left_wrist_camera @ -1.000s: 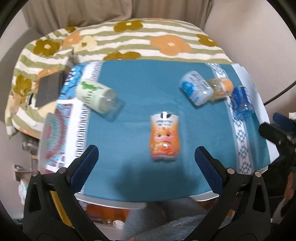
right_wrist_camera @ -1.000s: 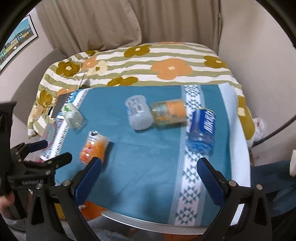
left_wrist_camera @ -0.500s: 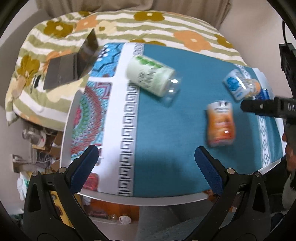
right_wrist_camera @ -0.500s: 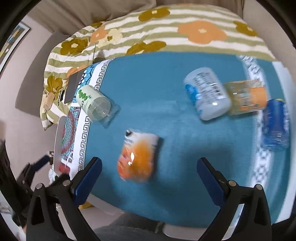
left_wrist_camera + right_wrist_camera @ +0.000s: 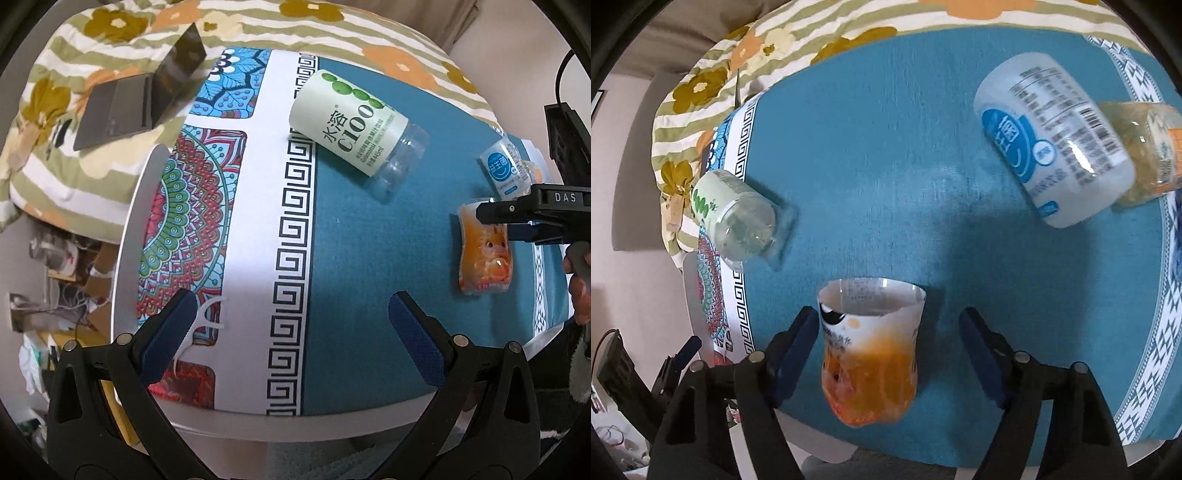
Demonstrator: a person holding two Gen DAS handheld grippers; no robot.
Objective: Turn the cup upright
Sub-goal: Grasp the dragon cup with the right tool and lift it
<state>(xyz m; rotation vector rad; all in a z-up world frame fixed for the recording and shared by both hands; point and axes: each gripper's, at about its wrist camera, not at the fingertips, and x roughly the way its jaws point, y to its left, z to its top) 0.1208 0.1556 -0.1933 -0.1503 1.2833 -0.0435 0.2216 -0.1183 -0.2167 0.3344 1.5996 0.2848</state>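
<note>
Right wrist view: right gripper (image 5: 888, 354) is spread wide and straddles the orange cup (image 5: 870, 354), one blue pad on each side. Left pad looks just beside or touching the cup wall — cannot tell which; right pad stands clearly apart. Nothing is clamped. Judgement: the straddle is a pre-grasp alignment across the cup's width, set so that closing would pinch the side walls.

Cup location: on its side on the teal tablecloth (image 5: 886, 147), near the table's front edge, open mouth pointing away from the gripper, base toward it. In the left wrist view the same cup (image 5: 485, 254) sits at far right, with the right gripper's finger crossing over its upper end.

Cup appearance: cut-down plastic bottle, thin and translucent, orange cartoon print over the lower body, white band with dark print near the rim. Walls look flimsy; likely to squash under a hard squeeze — judgement only.

Left gripper (image 5: 291, 332) is also spread wide and holds nothing. It hangs over the patterned white border of the cloth, well apart from the cup. Judgement: parked clear so the right side can work.

Other cut bottles, all on their sides: green-label C100 bottle (image 5: 351, 129), blue-label white bottle (image 5: 1052, 147), touching an orange-label clear one (image 5: 1148, 147). A laptop (image 5: 136, 96) rests on the floral bedding beyond.
</note>
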